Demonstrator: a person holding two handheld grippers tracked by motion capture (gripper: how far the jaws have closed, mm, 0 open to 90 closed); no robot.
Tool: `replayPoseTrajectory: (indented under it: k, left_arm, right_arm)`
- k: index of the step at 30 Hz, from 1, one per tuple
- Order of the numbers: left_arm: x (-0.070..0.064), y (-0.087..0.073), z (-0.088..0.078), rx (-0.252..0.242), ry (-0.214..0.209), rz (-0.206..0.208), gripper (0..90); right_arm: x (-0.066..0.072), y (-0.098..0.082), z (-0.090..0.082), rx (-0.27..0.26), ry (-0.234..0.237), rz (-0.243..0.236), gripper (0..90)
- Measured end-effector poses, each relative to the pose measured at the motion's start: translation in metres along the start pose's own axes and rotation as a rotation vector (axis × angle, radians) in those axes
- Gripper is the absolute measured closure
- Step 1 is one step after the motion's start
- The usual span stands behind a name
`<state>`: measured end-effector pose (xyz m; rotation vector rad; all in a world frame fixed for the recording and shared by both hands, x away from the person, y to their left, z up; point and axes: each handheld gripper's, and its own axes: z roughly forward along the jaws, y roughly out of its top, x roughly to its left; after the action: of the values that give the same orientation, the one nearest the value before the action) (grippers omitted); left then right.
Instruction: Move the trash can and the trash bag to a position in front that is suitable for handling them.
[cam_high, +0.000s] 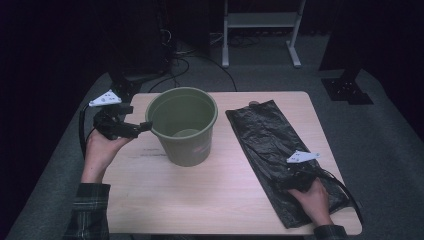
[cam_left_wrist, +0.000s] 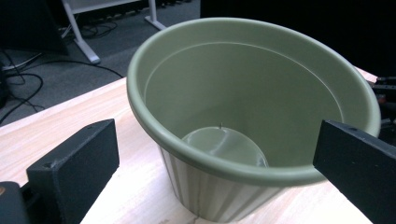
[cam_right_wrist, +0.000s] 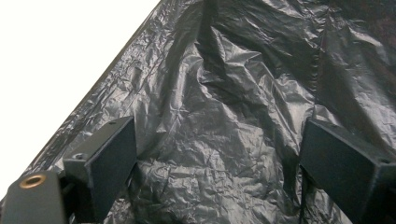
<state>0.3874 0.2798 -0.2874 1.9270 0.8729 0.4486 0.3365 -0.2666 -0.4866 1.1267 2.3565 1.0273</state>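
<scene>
We find the right gripper (cam_high: 295, 181) nearest, jaws spread, resting on the black plastic bag (cam_high: 272, 145) lying flat on the table (cam_high: 210, 195). Farther, the left gripper (cam_high: 142, 127), jaws spread, hovers beside the upright green pot (cam_high: 183, 126).

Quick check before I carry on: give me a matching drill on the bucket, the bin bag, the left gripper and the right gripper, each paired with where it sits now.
Things:
1. bucket
2. bin bag
3. left gripper
4. right gripper

Places:
A. over the bag's near end, jaws apart
B. flat on the table's right half
C. at the bucket's left rim, jaws apart
D. upright, left of the bag

Pairs: 1-D, 2-B, 3-C, 4-A
</scene>
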Motion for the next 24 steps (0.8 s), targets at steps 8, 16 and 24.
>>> replayPoseTrajectory:
  k: [8,16,24]
  left_arm:
    - [0.018,0.007,0.021,0.032,-0.004,-0.004,0.0]
    - [0.020,0.010,0.042,0.072,0.019,0.009,0.0]
    - [0.015,0.007,0.054,0.103,0.023,0.006,0.0]
  right_arm:
    - [0.000,0.000,0.000,0.000,-0.001,0.002,10.3]
    - [0.000,0.000,0.000,0.000,-0.001,0.001,10.3]
    - [0.000,0.000,0.000,0.000,0.000,0.001,10.3]
